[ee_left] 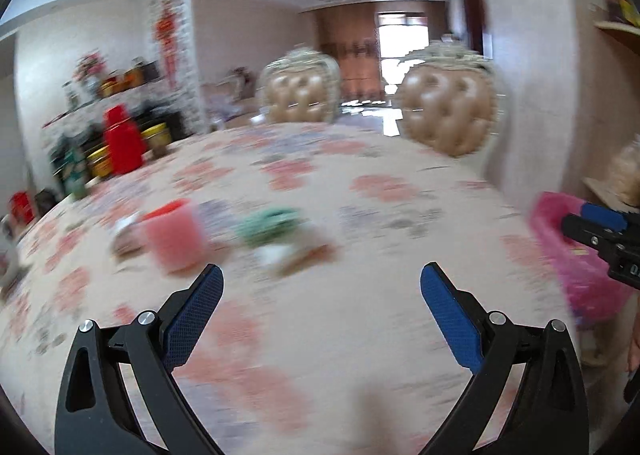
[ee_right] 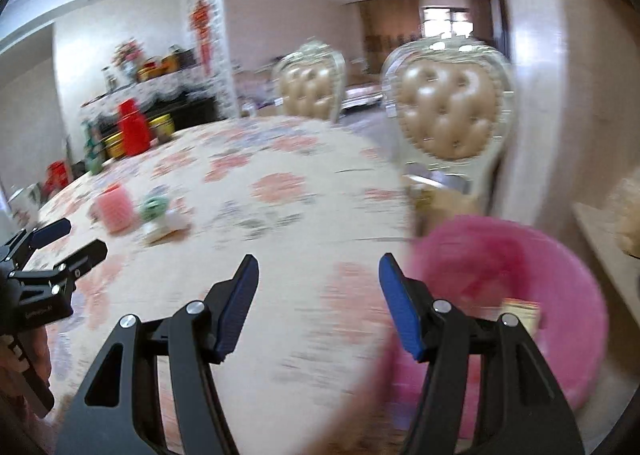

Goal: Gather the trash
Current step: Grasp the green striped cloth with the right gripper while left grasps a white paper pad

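Both hand-held grippers, left [ee_left: 322, 281] and right [ee_right: 319, 273], stand open and empty above the floral surface [ee_left: 360, 183]; crumpled trash [ee_left: 276, 231] lies just above the left one, the nearer, pink bin [ee_right: 520, 279] lower right.

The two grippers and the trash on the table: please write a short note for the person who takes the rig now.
Left gripper: open, nothing between its fingers.
Right gripper: open, empty.
Pink bin: at the table's right edge, something already lies inside.
Still on the floral tablecloth: pink cup, green crumpled piece, pale scraps beside it.
Left: pick these up and drop them into the bin.
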Motion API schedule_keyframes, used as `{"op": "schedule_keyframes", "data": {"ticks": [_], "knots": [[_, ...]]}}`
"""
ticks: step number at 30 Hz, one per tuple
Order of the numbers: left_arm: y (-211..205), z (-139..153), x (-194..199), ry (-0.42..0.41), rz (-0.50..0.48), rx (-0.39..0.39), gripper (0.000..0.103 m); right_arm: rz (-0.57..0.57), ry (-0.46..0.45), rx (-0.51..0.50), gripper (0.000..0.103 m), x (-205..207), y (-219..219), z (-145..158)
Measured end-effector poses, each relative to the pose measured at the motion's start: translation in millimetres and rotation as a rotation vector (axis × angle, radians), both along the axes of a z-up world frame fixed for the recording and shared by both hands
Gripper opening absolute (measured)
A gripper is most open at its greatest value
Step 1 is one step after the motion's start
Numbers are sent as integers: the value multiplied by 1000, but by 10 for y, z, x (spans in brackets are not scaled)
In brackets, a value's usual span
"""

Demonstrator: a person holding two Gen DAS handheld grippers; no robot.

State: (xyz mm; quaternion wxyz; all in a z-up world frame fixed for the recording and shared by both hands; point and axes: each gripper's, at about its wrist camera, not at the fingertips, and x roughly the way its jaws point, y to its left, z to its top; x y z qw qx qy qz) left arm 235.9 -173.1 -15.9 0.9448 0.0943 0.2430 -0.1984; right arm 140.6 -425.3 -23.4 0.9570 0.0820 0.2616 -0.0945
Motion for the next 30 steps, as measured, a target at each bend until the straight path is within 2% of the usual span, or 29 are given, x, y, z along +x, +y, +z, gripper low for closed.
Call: {"op": "schedule_keyframes", "data": {"ticks": [6, 12, 16, 20, 24, 30], "knots": [[722, -12, 369, 5, 180, 8, 94, 136, 56, 11, 62, 708, 612, -103], [1159, -102, 572, 49, 285, -69, 94, 214, 111, 4, 62, 1344, 998, -181], [1233, -120, 556, 40, 333, -70, 94, 257, 151, -7, 62, 1751, 1226, -216], [1230, -96, 538, -15, 401, -31, 94, 285, 170, -1, 62, 2029, 1389, -245], [1296, -93, 562, -16, 425, -43, 94, 340, 181, -20, 68, 2293, 1599, -260], [1311, -96, 571, -8, 415, -48, 94, 375, 203, -85, 69, 2658, 1813, -260]]}}
